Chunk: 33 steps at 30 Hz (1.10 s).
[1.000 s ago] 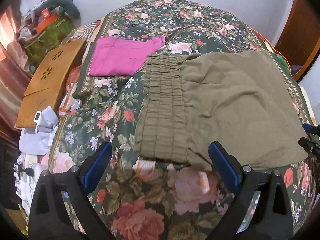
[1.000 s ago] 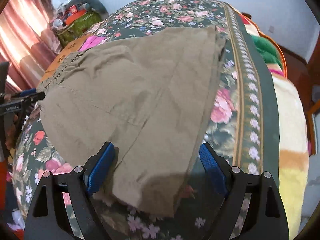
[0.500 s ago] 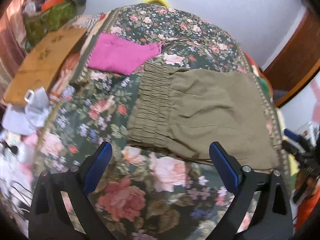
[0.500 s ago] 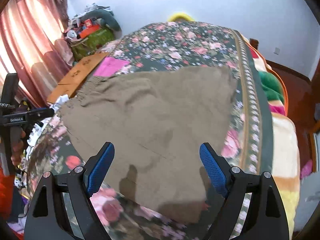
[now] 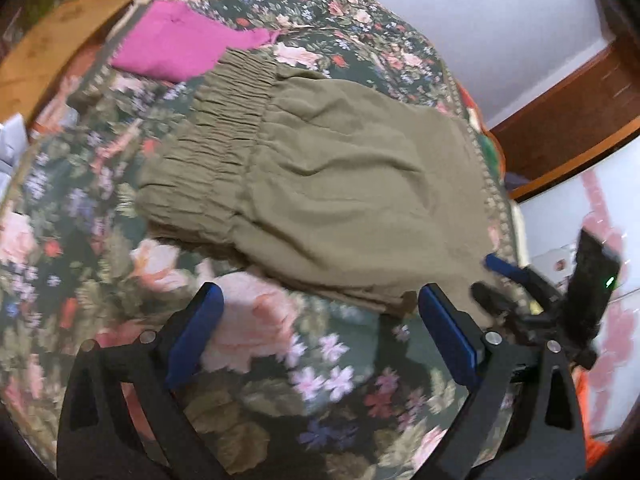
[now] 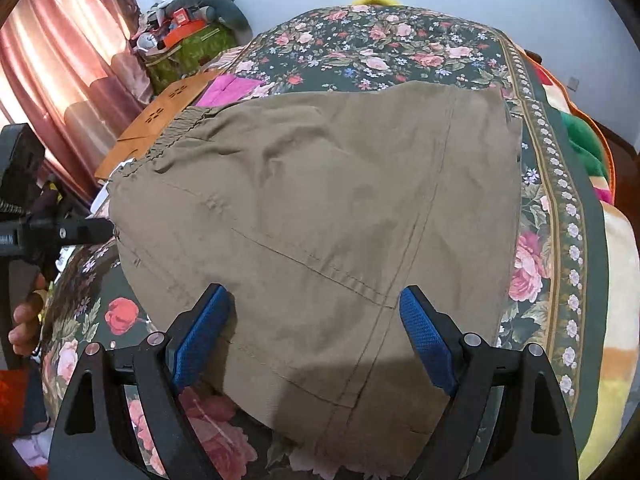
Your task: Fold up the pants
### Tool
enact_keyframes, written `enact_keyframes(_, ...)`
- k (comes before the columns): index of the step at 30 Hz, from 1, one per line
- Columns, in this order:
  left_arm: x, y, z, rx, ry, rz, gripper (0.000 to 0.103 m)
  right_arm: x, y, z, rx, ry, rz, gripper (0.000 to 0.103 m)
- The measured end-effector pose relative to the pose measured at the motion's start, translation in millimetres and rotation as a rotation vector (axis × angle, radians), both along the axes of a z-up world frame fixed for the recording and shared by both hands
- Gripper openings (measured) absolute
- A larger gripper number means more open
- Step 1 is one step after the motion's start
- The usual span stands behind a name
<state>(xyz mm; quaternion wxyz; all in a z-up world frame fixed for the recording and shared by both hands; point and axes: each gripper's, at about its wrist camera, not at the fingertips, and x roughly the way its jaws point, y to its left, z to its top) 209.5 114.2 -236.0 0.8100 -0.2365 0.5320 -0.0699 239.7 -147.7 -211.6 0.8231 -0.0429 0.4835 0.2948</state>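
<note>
Olive-green pants (image 5: 328, 184) lie folded flat on a floral bedspread (image 5: 280, 380), elastic waistband (image 5: 216, 120) toward the left. My left gripper (image 5: 320, 332) is open and empty, above the bedspread just short of the pants' near edge. My right gripper (image 6: 316, 336) is open and empty, hovering over the near end of the pants (image 6: 320, 216). The right gripper also shows in the left wrist view (image 5: 520, 280) at the pants' right end. The left gripper shows in the right wrist view (image 6: 60, 228) by the waistband.
A folded magenta garment (image 5: 180, 44) lies beyond the waistband. A wooden board (image 6: 160, 120) and a pile of bags (image 6: 188, 32) sit at the bed's left side, by pink curtains (image 6: 60, 60). Colourful blankets (image 6: 588, 148) lie at the right edge.
Both grippers stay open and empty. The left one has swung right and pulled back from the waistband. The right one rose, then came back down close over the pants' end.
</note>
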Motion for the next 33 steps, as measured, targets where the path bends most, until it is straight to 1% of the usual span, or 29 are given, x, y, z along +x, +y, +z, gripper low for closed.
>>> enact_keyframes(2,6,2,-3,-0.038,0.008,0.002,0.1,-2,1,-2,-0.001,0.003,0.0,0.087)
enact_keyframes(4,14,8,-7,-0.095,0.009,0.01,0.1,-1,0,-3,0.008,0.017,-0.001,0.087)
enact_keyframes(6,22,16,-9,-0.134,0.012,0.022,0.1,0,0,-5,0.012,0.035,-0.001,0.087)
enact_keyframes(9,35,26,-12,-0.181,0.029,0.039,0.1,-1,1,-4,0.006,0.033,0.007,0.087)
enact_keyframes(14,47,33,-15,-0.203,0.025,0.07,0.1,-1,0,-5,0.016,0.042,0.012,0.087)
enact_keyframes(16,49,35,-14,-0.184,0.017,0.092,0.091,-2,-1,-5,0.021,0.043,0.011,0.087)
enact_keyframes(17,51,36,-14,-0.156,0.015,0.102,0.079,-2,-1,-5,0.022,0.043,0.01,0.087)
enact_keyframes(18,52,37,-13,-0.109,0.013,0.115,0.063,-2,-1,-5,0.022,0.043,0.01,0.087)
enact_keyframes(19,53,37,-12,-0.072,0.015,0.124,0.056,-2,-1,-5,0.022,0.043,0.01,0.087)
enact_keyframes(20,53,38,-12,-0.045,0.012,0.132,0.046,-2,-1,-5,0.022,0.042,0.009,0.087)
enact_keyframes(23,47,40,-10,-0.012,-0.005,0.144,0.042,-3,-4,-4,0.033,0.044,0.0,0.087)
enact_keyframes(24,43,39,-7,0.017,-0.015,0.144,0.041,-3,-5,-3,0.044,0.051,-0.007,0.087)
enact_keyframes(26,37,34,1,0.1,-0.046,0.144,0.04,-3,-11,-1,0.079,0.069,-0.022,0.087)
enact_keyframes(28,28,27,13,0.214,-0.087,0.139,0.039,-6,-16,1,0.083,0.07,-0.034,0.087)
enact_keyframes(29,21,23,22,0.294,-0.115,0.133,0.039,-8,-18,2,0.076,0.062,-0.04,0.087)
enact_keyframes(30,17,21,27,0.347,-0.133,0.128,0.039,-9,-20,3,0.069,0.055,-0.043,0.087)
enact_keyframes(31,10,18,35,0.418,-0.158,0.13,0.039,-10,-22,4,0.062,0.048,-0.047,0.087)
enact_keyframes(33,0,16,47,0.529,-0.203,0.154,0.038,-13,-27,6,0.057,0.043,-0.055,0.087)
